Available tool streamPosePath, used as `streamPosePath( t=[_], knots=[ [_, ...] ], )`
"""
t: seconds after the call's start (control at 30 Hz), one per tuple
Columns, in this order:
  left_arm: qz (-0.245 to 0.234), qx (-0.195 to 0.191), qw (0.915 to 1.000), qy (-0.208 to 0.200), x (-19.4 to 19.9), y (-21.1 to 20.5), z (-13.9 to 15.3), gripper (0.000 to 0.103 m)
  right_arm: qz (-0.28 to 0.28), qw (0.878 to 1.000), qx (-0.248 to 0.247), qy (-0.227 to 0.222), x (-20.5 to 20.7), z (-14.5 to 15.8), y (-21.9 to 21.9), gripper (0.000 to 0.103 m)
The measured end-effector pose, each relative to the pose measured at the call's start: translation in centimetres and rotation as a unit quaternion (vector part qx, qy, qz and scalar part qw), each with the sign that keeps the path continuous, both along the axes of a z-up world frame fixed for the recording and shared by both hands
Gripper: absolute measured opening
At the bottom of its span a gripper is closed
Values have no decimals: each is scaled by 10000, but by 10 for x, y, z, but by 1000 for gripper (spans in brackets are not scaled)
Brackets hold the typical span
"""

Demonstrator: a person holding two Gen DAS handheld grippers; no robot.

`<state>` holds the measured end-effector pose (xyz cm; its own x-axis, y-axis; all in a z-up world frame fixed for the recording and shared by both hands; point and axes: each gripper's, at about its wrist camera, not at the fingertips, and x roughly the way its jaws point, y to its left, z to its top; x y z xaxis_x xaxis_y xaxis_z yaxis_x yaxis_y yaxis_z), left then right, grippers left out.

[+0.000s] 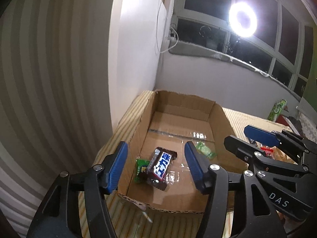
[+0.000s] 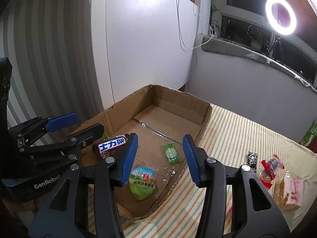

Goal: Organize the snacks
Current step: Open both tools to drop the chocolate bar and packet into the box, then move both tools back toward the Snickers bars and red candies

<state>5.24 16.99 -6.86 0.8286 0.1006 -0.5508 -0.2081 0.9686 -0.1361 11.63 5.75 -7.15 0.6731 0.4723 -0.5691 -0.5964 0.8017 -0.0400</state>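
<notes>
Left wrist view: left claw (image 1: 156, 164) released above the cardboard box (image 1: 221, 119), holding green candy (image 1: 141, 168) and chocolate bar (image 1: 161, 165). Only right wrist view shows right claw (image 2: 160, 158) released, green-labelled packet (image 2: 141, 185) inside, loose snacks (image 2: 277, 178) on the striped desk (image 2: 237, 130).

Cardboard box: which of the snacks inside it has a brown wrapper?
The chocolate bar with blue-and-white lettering, lying in the cardboard box. The others there are green: a small candy touching it, another candy, and an egg-shaped pack.
</notes>
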Motion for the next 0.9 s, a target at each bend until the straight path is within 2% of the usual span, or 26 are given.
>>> streamPosePath(
  t=[0.13, 0.27, 0.37, 0.5, 0.63, 0.8, 0.9],
  knots=[
    [14, 45, 9999, -100, -8, -2, 5, 60, -24, 10000, 8, -60, -7, 6, -2, 49],
    [23, 50, 9999, -138, -14, -2, 7, 60, -289, 9995, -105, -99, -9, 6, -13, 49],
    [45, 24, 9999, -161, -17, 0, 8, 61, -728, 9967, -354, -24, -7, -5, -30, 49],
    [63, -19, 9998, -186, -18, 2, 7, 62, -1103, 9914, -634, 315, -6, -29, -48, 49],
    [16, -69, 9998, -172, -20, 0, 7, 62, -810, 9908, -835, 693, -11, -50, -35, 49],
    [49, -54, 9998, -185, -22, 0, 8, 62, -493, 9936, -717, 720, -24, -49, -18, 49],
    [75, -24, 9998, -178, -24, 1, 9, 62, -676, 9920, -847, 646, -21, -48, -23, 49]
  ],
)
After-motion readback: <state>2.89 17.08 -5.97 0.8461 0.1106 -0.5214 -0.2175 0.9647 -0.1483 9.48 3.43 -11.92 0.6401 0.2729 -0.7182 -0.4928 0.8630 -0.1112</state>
